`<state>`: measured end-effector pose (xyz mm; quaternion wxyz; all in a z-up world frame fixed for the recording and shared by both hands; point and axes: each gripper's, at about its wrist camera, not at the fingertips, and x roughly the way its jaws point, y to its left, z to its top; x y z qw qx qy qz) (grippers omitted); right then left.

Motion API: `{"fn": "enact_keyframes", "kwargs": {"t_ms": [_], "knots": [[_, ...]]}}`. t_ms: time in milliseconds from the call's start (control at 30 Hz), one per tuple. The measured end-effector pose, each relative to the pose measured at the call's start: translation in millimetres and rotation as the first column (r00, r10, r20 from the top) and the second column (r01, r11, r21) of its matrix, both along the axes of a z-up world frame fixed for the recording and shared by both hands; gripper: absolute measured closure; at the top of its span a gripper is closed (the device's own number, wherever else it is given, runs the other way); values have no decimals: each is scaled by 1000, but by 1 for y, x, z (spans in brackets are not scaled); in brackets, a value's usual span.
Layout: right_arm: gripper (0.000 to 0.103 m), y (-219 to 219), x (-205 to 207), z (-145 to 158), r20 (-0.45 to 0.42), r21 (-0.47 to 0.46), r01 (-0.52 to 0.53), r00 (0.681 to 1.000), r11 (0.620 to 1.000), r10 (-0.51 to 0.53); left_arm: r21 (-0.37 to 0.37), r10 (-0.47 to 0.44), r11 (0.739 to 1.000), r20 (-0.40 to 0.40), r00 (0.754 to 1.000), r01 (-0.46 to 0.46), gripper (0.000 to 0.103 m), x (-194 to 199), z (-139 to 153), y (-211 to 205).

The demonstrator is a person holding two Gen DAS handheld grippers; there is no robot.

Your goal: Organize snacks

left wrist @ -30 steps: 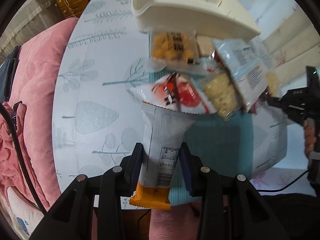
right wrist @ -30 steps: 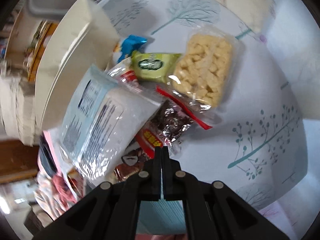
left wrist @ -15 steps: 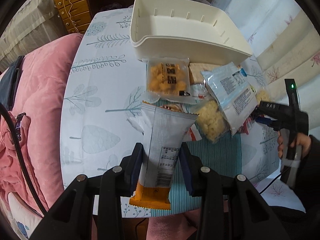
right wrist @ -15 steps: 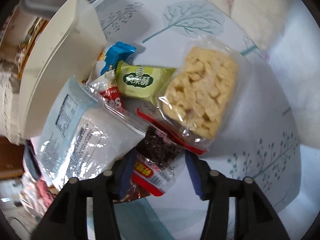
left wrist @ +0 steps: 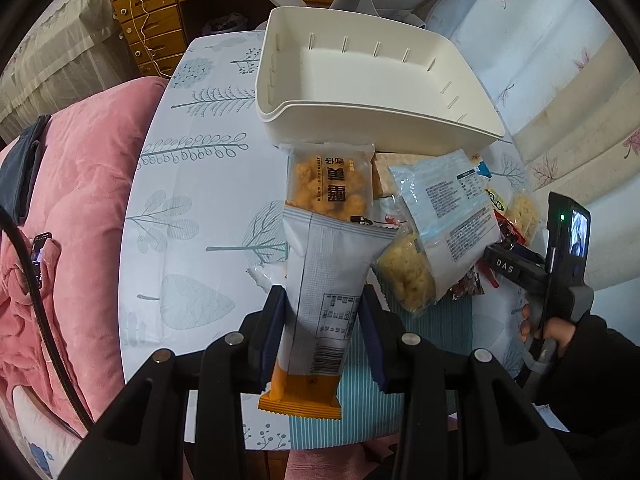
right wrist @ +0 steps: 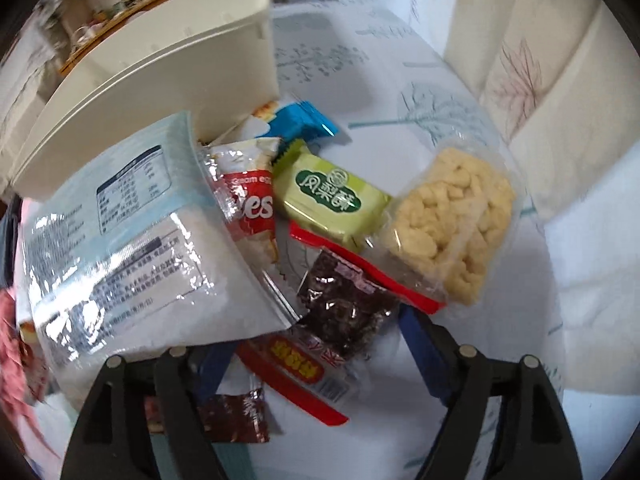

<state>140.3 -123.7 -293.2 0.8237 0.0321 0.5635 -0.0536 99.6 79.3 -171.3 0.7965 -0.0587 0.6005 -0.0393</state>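
Observation:
My left gripper (left wrist: 322,334) is shut on a grey and orange snack packet (left wrist: 324,292) and holds it above the table, short of the empty cream bin (left wrist: 372,68). My right gripper (right wrist: 316,344) is open, its jaws wide on either side of a dark red-edged snack packet (right wrist: 340,312) in the snack pile. The pile also holds a large pale blue bag (right wrist: 120,232), a green packet (right wrist: 332,196) and a clear bag of puffed snacks (right wrist: 456,220). The right gripper also shows in the left wrist view (left wrist: 500,260), at the pile's right edge.
The cream bin (right wrist: 160,92) stands behind the pile. A pink blanket (left wrist: 68,184) lies left of the table (left wrist: 192,184). A wooden dresser (left wrist: 168,20) and chair stand beyond. A striped teal mat (left wrist: 420,320) lies at the table's near edge.
My left gripper has lifted and pulled back with the grey packet, so the bin looks farther away. My right gripper has opened from shut and moved in around the dark packet.

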Motion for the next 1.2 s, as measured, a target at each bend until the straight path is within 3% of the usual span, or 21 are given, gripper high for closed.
{"fn": "enact_keyframes", "kwargs": {"t_ms": [200,267,600,933,1033,1200], "knots": [[49,-18,-17,6,80,3,-42,996,999,41,-2,6,1000,7,1000,-6,68,4,3,-2],[52,-26,-21,3,95,23,-59,994,998,57,-2,4,1000,11,1000,-4,68,5,4,-3],[55,-45,-27,19,52,82,-85,995,993,81,1,-14,1000,23,1000,14,68,11,13,-11],[55,-80,-41,38,-92,253,77,994,964,-55,-67,-36,997,74,997,41,68,34,44,-16],[55,-90,-45,54,-75,328,88,995,941,-67,-83,-49,995,106,993,58,67,44,56,-18],[55,-99,-38,86,-17,363,69,998,929,-67,-98,-51,993,150,987,67,67,65,74,-22]]}}
